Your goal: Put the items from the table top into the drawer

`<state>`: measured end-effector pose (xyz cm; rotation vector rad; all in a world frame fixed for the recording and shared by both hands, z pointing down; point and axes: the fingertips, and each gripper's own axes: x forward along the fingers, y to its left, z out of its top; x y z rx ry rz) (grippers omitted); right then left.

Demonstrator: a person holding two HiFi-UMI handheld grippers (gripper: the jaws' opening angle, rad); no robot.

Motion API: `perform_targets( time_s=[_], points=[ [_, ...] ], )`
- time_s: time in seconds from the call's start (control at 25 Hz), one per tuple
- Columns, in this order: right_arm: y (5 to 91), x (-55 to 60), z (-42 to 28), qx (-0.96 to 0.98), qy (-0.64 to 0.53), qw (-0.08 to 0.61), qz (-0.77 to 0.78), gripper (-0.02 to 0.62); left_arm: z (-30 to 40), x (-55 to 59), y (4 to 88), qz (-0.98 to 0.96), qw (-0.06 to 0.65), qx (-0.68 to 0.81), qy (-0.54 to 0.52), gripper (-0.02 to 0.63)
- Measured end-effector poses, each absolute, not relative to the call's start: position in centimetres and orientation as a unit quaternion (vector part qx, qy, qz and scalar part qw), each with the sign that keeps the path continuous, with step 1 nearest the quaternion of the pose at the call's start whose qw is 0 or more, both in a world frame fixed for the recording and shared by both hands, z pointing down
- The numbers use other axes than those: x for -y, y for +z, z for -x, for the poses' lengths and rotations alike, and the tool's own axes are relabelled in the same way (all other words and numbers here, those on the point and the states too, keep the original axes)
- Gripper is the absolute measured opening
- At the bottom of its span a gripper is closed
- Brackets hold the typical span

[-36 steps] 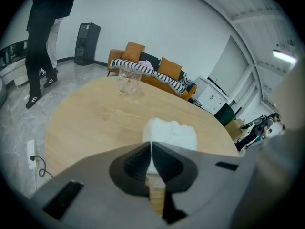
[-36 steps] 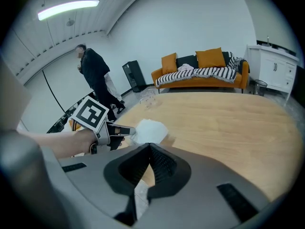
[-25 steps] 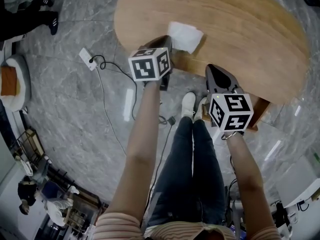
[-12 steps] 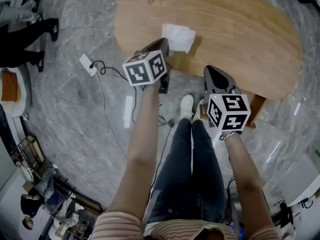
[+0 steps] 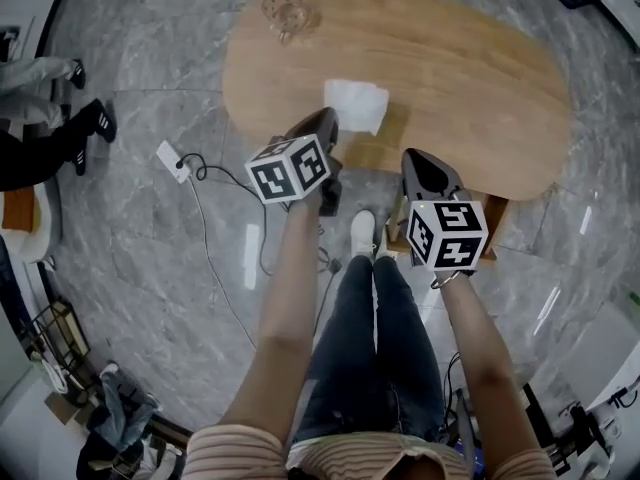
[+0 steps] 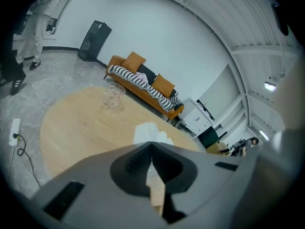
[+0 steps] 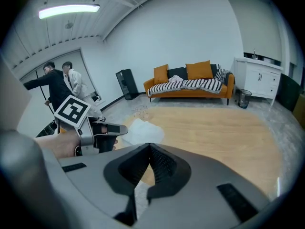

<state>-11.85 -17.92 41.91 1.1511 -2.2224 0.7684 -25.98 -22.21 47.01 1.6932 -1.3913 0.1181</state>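
Floor on my far left has a power strip [image 5: 170, 160] with its cable trailing toward my feet, so no stepping back that way.

On the tabletop [image 5: 470, 78], the glass [image 5: 284, 10] sits at the far left edge, well apart from everything else. My left tool [image 5: 324, 118] hangs over the near edge, jaws pressed together with nothing in them. The white cloth [image 5: 355, 104] lies just beside its tip, a bit in from the near edge.

I reckon the cloth is the first grab. To do it well I'd spread the jaws before dropping, come in low and pinch a raised fold, since a flat cloth will probably just slide on the wood.

My right tool [image 5: 416, 160] is also closed and empty, sitting at the near edge. The brown bit under the edge next to it is, I think, the drawer [image 5: 498, 213]; can't tell if it's open. Right of the cloth the wood is bare, so there's plenty of room to swing across.
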Motion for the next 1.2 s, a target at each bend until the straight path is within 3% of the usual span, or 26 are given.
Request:
perform_targets(
  time_s=[0.68,1.2],
  points=[
    [39.5,16.3,4.7,0.774,0.303,0.238,-0.503,0.008,16.3,22.1,43.1,-0.718,0.492,0.492,0.000,0.014],
    [41.1,14.1,-3.2,0.729,0.313,0.247,-0.556,0.008,8.0,21.2,43.7,-0.745,0.496,0.445,0.033,0.014]
  ],
)
